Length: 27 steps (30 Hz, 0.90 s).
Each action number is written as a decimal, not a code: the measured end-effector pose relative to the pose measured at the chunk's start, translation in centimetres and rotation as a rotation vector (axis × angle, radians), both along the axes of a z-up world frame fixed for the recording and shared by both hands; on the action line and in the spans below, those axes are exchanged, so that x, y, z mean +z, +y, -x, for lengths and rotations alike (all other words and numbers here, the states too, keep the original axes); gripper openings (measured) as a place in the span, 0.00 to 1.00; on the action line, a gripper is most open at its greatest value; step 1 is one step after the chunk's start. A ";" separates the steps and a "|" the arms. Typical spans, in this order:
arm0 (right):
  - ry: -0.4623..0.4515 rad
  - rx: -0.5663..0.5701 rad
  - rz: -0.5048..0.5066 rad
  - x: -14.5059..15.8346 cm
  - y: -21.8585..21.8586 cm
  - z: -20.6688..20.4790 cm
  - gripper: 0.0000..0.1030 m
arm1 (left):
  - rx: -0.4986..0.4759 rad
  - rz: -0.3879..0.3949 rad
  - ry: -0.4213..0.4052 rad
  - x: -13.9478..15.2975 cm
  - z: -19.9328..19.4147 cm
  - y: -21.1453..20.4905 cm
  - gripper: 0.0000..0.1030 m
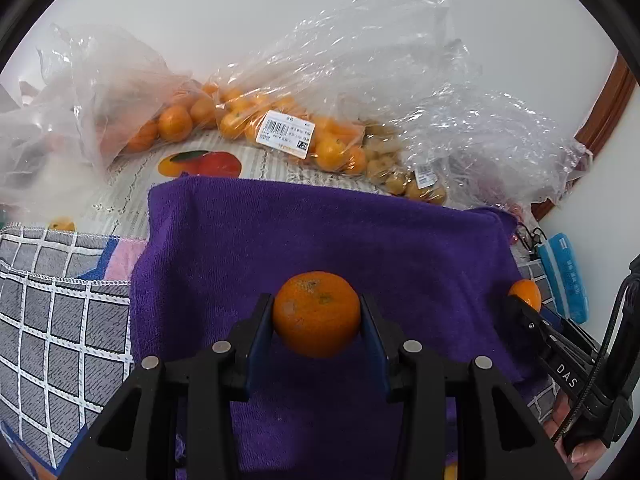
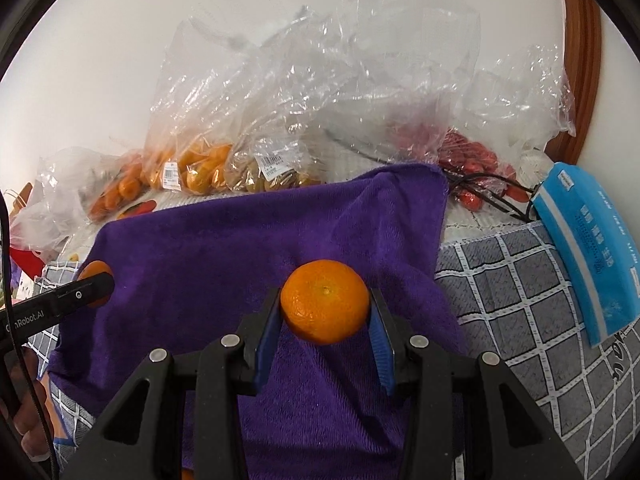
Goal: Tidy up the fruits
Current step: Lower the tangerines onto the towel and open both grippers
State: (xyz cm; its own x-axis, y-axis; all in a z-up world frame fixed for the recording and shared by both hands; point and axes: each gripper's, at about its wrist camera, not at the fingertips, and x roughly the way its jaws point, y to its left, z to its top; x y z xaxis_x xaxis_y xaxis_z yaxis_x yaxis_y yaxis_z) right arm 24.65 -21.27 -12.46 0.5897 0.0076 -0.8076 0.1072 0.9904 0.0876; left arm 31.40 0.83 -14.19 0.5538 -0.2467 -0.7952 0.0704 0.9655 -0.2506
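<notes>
My left gripper (image 1: 317,314) is shut on a mandarin (image 1: 316,312) with pale blemishes, held over the purple towel (image 1: 320,232). My right gripper (image 2: 325,306) is shut on a second, cleaner mandarin (image 2: 325,300) over the same towel (image 2: 240,240). Each gripper shows in the other's view: the right one at the right edge (image 1: 524,304) with its mandarin (image 1: 527,292), the left one at the left edge (image 2: 96,290) with its mandarin (image 2: 96,272). Clear plastic bags of mandarins (image 1: 288,124) lie at the back by the wall.
A bag of small brown fruit (image 1: 396,168) and a bag of red fruit (image 2: 468,160) lie at the back right. A blue packet (image 2: 592,248) lies on the grey checked cloth (image 2: 520,300) at the right. A black cable (image 2: 492,192) lies near the towel's corner.
</notes>
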 end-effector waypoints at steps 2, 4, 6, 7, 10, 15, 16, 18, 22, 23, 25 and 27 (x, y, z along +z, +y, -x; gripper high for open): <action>0.011 -0.001 0.004 -0.5 0.0 -0.2 0.40 | 0.014 -0.022 0.013 -0.4 -0.2 0.0 0.39; 0.021 0.000 0.002 -0.9 0.1 -0.4 0.40 | 0.026 -0.038 0.014 -0.6 -0.3 0.2 0.39; 0.029 0.001 0.001 -1.2 0.1 -0.5 0.40 | 0.032 -0.046 0.023 -0.8 -0.5 0.4 0.39; 0.034 0.002 0.001 -1.3 0.1 -0.6 0.40 | 0.034 -0.046 0.031 -1.0 -0.6 0.4 0.39; 0.044 0.001 0.001 -1.7 0.2 -0.7 0.40 | 0.034 -0.042 0.045 -1.3 -0.7 0.5 0.39; 0.055 0.006 0.010 -1.9 0.4 -0.7 0.41 | 0.020 -0.043 0.072 -1.8 -0.8 0.3 0.39; 0.057 0.004 0.009 -1.9 0.4 -0.6 0.41 | 0.018 -0.039 0.073 -1.9 -0.8 0.3 0.39; 0.061 0.004 -0.002 -1.8 0.4 -0.6 0.48 | 0.019 -0.043 0.073 -1.9 -0.6 0.3 0.39; 0.062 0.006 -0.006 -0.9 0.7 0.2 0.51 | 0.019 -0.065 0.094 -1.7 0.1 0.4 0.39; 0.060 0.008 -0.007 -0.5 0.6 0.6 0.52 | 0.026 -0.066 0.097 -1.4 0.5 0.6 0.40; 0.046 0.000 -0.003 0.7 0.7 1.6 0.56 | 0.038 -0.064 0.089 -0.7 1.4 0.9 0.40; 0.027 -0.015 -0.005 1.8 0.8 2.6 0.61 | 0.053 -0.078 0.064 0.4 2.7 1.1 0.40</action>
State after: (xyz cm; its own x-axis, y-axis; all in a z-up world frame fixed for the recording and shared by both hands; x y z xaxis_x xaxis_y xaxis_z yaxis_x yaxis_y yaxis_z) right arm 22.06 -20.44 -10.66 0.5679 0.0029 -0.8231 0.1242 0.9882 0.0892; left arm 28.71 1.96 -13.79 0.5119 -0.1547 -0.8450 0.0050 0.9842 -0.1771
